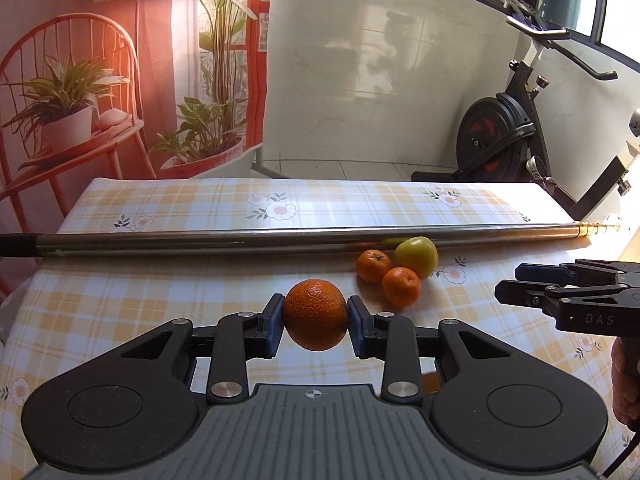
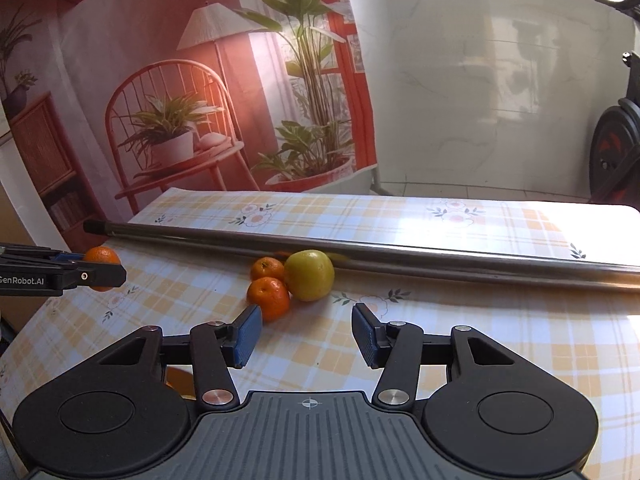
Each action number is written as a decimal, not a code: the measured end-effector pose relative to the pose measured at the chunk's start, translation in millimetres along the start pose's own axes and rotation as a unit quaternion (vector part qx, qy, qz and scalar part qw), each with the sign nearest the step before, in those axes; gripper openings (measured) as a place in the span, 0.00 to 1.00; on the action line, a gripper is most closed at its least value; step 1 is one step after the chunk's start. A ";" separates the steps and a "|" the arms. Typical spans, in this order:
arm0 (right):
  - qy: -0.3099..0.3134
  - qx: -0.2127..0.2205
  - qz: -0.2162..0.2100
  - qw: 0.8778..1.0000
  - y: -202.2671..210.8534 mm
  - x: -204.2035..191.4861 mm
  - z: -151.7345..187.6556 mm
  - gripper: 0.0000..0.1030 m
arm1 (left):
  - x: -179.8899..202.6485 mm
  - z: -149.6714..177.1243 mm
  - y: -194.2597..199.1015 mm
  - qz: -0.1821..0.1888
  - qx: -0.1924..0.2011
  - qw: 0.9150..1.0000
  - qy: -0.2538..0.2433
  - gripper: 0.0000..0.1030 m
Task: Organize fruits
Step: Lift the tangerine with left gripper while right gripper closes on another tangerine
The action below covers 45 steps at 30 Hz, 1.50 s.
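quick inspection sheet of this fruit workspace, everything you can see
surface: table under a yellow plaid floral cloth.
job's things: held orange in the air; two small oranges and a green fruit clustered by the pole.
clutter: long metal pole lying across the table.
grippers: left gripper shut on the held orange; right gripper open, empty, pointing toward the cluster.
cables: one dark cable below the right gripper's handle.
surroundings: printed backdrop, white wall, exercise bike.

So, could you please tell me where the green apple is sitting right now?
The green apple rests on the tablecloth against the metal pole, touching two small oranges on its left, ahead of the open right hand-held gripper.
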State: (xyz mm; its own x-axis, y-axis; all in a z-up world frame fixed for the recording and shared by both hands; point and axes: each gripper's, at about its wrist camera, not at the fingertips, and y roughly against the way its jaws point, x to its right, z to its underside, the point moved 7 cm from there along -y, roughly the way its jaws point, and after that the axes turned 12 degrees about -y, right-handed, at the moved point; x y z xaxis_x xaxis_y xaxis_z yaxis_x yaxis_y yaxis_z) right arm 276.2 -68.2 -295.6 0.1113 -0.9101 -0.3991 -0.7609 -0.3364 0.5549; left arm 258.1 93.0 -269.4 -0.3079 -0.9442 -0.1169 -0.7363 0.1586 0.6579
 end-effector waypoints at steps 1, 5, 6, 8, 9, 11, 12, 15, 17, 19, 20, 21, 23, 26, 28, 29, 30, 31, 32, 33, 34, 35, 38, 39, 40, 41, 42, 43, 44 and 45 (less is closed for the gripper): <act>0.004 -0.002 -0.002 1.000 -2.8 -3.6 -0.2 0.45 | -3.2 1.2 3.0 -0.006 0.003 1.000 0.003 0.34; 0.018 -0.011 -0.013 1.000 -15.3 -19.1 -3.5 0.43 | -17.0 5.1 14.0 -0.028 0.014 0.999 0.016 0.34; 0.021 -0.015 -0.015 1.000 -20.2 -22.8 -4.8 0.42 | -20.4 6.7 16.5 -0.033 0.018 0.999 0.020 0.34; 0.022 -0.024 -0.022 0.999 -29.0 -28.7 -6.6 0.39 | -25.4 10.7 21.4 -0.038 0.023 0.999 0.027 0.34; 0.024 -0.029 -0.023 0.999 -33.2 -31.3 -6.9 0.38 | -27.3 12.5 24.3 -0.040 0.025 0.998 0.032 0.34; 0.036 -0.036 -0.016 0.999 -42.7 -36.6 -6.4 0.38 | -30.6 15.6 27.8 -0.041 0.028 0.998 0.037 0.34; 0.041 -0.039 -0.013 0.998 -47.5 -39.2 -6.1 0.38 | -32.1 17.8 29.4 -0.042 0.029 0.998 0.038 0.34; 0.051 -0.051 -0.006 0.997 -60.3 -45.1 -4.4 0.37 | -35.6 22.9 31.1 -0.047 0.030 0.997 0.045 0.34; 0.054 -0.059 -0.001 0.997 -68.5 -46.0 -2.9 0.37 | -40.0 27.2 31.8 -0.046 0.029 0.997 0.056 0.34; 0.052 -0.066 0.008 0.996 -76.8 -44.4 -1.5 0.38 | -44.0 32.5 33.1 -0.046 0.029 0.996 0.065 0.34; 0.050 -0.071 0.016 0.996 -83.4 -42.3 -0.6 0.38 | -45.6 34.3 32.4 -0.045 0.029 0.996 0.068 0.34; 0.048 -0.074 0.020 0.996 -87.5 -41.1 0.1 0.38 | -46.0 36.5 32.8 -0.045 0.029 0.996 0.071 0.34; 0.045 -0.080 0.021 0.996 -93.0 -38.7 2.8 0.38 | -45.8 39.7 32.8 -0.043 0.026 0.996 0.076 0.34; 0.045 -0.088 0.014 0.995 -98.8 -39.8 5.5 0.39 | -44.7 43.6 31.8 -0.038 0.022 0.996 0.079 0.34; 0.045 -0.092 0.011 0.995 -101.1 -40.8 6.1 0.39 | -42.1 46.9 31.9 -0.035 0.019 0.996 0.079 0.34; 0.044 -0.091 0.011 0.995 -102.4 -41.9 6.3 0.39 | -41.4 48.2 31.7 -0.034 0.018 0.996 0.079 0.34; 0.043 -0.091 0.009 0.995 -103.2 -43.3 6.4 0.39 | -40.5 48.7 32.0 -0.034 0.018 0.996 0.078 0.34; 0.043 -0.092 0.009 0.995 -104.2 -44.7 6.6 0.38 | -39.5 49.4 32.8 -0.032 0.017 0.996 0.078 0.34; 0.043 -0.092 0.009 0.995 -105.1 -45.7 6.7 0.38 | -38.2 50.0 33.9 -0.030 0.017 0.996 0.079 0.34; 0.041 -0.093 0.009 0.995 -105.7 -46.3 6.7 0.38 | -37.0 50.6 34.5 -0.029 0.017 0.996 0.080 0.34; 0.039 -0.093 0.009 0.995 -106.3 -47.0 6.8 0.38 | -35.8 51.3 34.7 -0.027 0.017 0.996 0.081 0.34; 0.035 -0.093 0.010 0.995 -107.4 -47.9 6.3 0.38 | -35.0 51.7 34.3 -0.024 0.017 0.996 0.082 0.34; 0.019 -0.095 0.009 0.995 -110.0 -48.4 4.4 0.37 | -28.8 53.2 35.8 -0.016 0.018 0.996 0.081 0.34; 0.020 -0.095 0.010 0.995 -110.8 -48.7 4.3 0.35 | -26.9 53.8 35.6 -0.014 0.017 0.997 0.080 0.34; 0.023 -0.095 0.010 0.995 -111.3 -49.2 4.4 0.35 | -24.1 54.8 36.0 -0.013 0.017 0.997 0.078 0.34; 0.026 -0.095 0.011 0.995 -111.3 -49.7 4.6 0.34 | -22.6 54.9 36.1 -0.012 0.016 0.997 0.077 0.34; 0.028 -0.095 0.012 0.995 -111.1 -50.2 4.6 0.34 | -21.5 55.1 36.1 -0.011 0.015 0.997 0.076 0.34; 0.030 -0.094 0.013 0.995 -111.0 -50.6 4.7 0.34 | -20.7 55.8 35.6 -0.010 0.014 0.997 0.076 0.34; 0.030 -0.093 0.014 0.995 -110.4 -50.4 4.4 0.34 | -20.3 56.0 35.4 -0.009 0.014 0.997 0.076 0.34; 0.029 -0.092 0.013 0.995 -109.9 -50.1 4.3 0.34 | -20.1 56.2 34.9 -0.008 0.013 0.997 0.076 0.34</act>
State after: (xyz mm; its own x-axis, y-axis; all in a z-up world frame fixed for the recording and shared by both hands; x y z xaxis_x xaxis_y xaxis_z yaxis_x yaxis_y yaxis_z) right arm 351.5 15.4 -339.7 0.1344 -0.9298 -0.3427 -0.6339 -0.3465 0.6914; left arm 204.8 133.7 -286.0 -0.2021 -0.9793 -0.0114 -0.7560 0.1486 0.6375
